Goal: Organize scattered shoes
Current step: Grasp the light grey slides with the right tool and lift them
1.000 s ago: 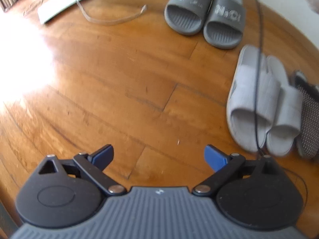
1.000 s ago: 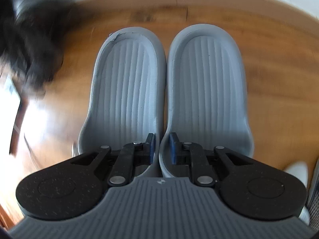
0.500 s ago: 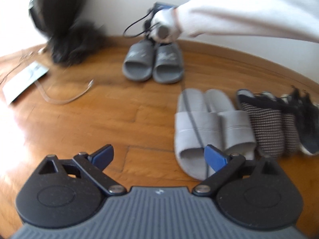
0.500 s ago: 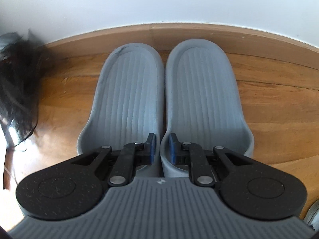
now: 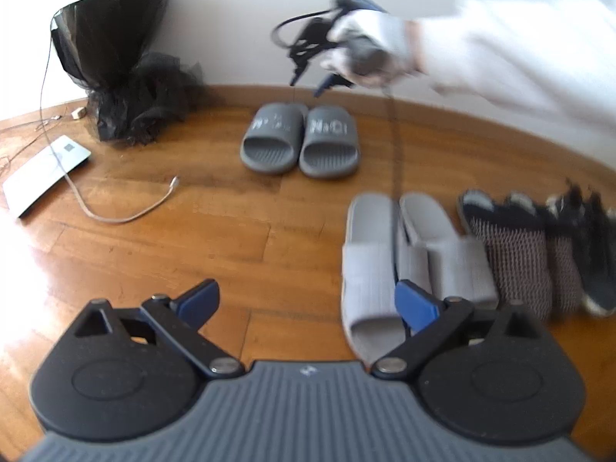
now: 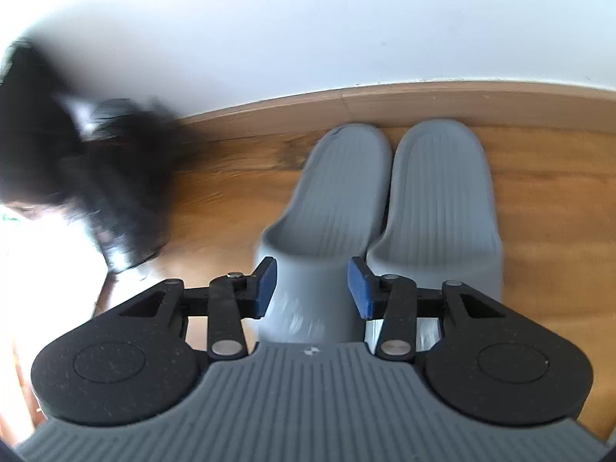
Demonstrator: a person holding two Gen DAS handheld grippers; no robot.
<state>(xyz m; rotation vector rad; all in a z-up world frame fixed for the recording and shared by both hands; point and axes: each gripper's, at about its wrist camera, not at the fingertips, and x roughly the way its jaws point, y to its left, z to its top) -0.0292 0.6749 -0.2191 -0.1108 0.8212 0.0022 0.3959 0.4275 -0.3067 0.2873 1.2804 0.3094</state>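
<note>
Below right tongs [image 6: 311,284], opening, nothing pinched: dark grey slides [image 6: 338,208]; left tongs [image 5: 308,302] spread.

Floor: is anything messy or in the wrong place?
Mostly tidy. The shoes sit paired, but a loose cable snakes across the floor beside a flat white device, and a black bag slumps against the wall.

The left wrist view looks down across the floor [image 5: 238,231] from farther back; the right wrist view sits close above the dark grey slippers [image 6: 385,200], which both views share [image 5: 300,138].
</note>
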